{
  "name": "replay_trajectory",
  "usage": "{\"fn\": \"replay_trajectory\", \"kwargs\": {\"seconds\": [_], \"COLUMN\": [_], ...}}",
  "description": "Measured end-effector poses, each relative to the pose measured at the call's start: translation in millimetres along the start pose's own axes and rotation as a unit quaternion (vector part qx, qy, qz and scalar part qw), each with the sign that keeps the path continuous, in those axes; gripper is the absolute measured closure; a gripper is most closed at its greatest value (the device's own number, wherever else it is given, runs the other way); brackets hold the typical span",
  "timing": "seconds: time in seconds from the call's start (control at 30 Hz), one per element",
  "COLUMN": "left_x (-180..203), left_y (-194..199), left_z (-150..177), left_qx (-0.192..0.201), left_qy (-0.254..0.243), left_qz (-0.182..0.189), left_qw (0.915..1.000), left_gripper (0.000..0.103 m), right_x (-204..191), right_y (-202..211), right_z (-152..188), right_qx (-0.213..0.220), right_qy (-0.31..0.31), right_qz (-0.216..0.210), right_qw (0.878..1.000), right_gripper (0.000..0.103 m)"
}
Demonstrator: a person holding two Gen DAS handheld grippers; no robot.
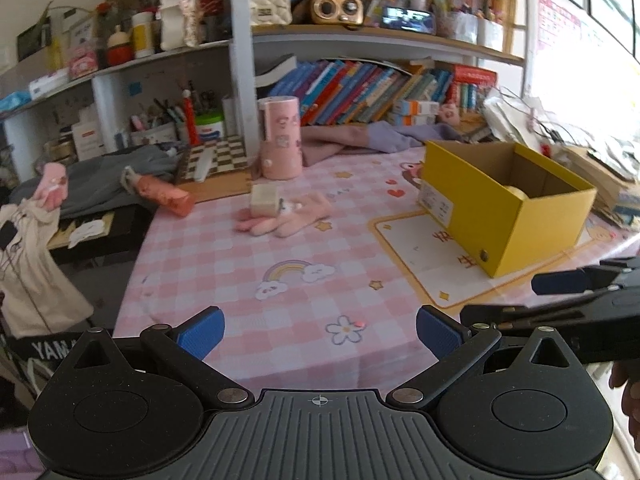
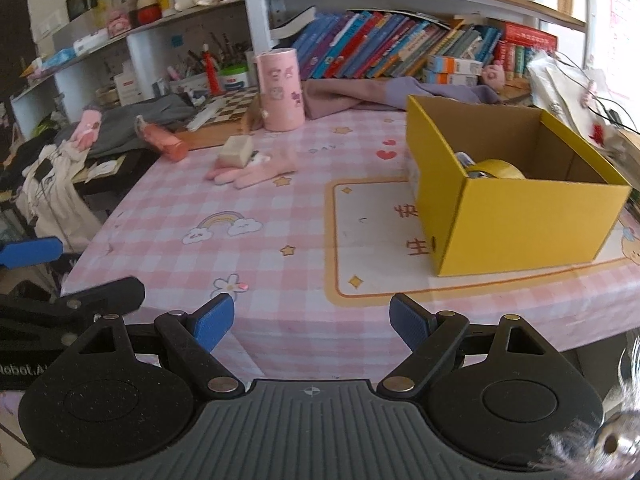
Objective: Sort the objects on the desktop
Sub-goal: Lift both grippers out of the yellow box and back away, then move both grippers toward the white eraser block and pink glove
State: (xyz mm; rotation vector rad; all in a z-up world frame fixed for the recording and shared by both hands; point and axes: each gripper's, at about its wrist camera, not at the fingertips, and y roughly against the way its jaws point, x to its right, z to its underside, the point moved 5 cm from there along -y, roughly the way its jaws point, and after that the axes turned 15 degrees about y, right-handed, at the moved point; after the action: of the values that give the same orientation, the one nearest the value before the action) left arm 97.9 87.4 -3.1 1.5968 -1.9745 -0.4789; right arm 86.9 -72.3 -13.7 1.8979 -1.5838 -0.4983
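A yellow cardboard box (image 1: 516,220) (image 2: 520,224) stands open on the right of the pink checked tablecloth (image 1: 248,248) (image 2: 256,200), with a roll of yellow tape (image 2: 498,169) inside. Farther back lie a pink glove (image 1: 286,218) (image 2: 252,172) and a small beige block (image 1: 264,199) (image 2: 237,151) resting on it. A tall pink cylinder (image 1: 280,138) (image 2: 280,90) stands behind them. An orange-pink folded umbrella (image 1: 164,194) (image 2: 162,140) lies at the table's left edge. My left gripper (image 1: 320,334) and right gripper (image 2: 312,322) hover open and empty over the near edge.
Shelves of books (image 1: 360,88) (image 2: 380,44) and jars line the back. A purple cloth (image 1: 360,140) (image 2: 372,94) lies behind the box. Papers and cables (image 1: 560,132) pile up on the right. Clothes (image 1: 32,248) hang off to the left of the table.
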Motion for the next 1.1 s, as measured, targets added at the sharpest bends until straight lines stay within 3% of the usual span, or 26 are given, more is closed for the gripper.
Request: {"fn": "replay_trajectory", "kwargs": {"seconds": [0.53, 1.1], "left_x": [-11, -11], "left_y": [-27, -104], "left_z": [-7, -45], "left_qx": [-0.022, -0.038], "left_qy": [0.047, 0.073], "left_qz": [-0.012, -0.046], "left_qw": [0.9986, 0.9955], "left_gripper": [0.000, 0.000], "right_x": [-3, 35], "right_y": [-24, -101], "right_z": [-14, -64], "right_qx": [-0.014, -0.026], "right_qy": [0.037, 0.065], "right_qz": [-0.016, -0.043], "right_qw": [0.999, 0.997], "right_gripper": [0.019, 0.019]}}
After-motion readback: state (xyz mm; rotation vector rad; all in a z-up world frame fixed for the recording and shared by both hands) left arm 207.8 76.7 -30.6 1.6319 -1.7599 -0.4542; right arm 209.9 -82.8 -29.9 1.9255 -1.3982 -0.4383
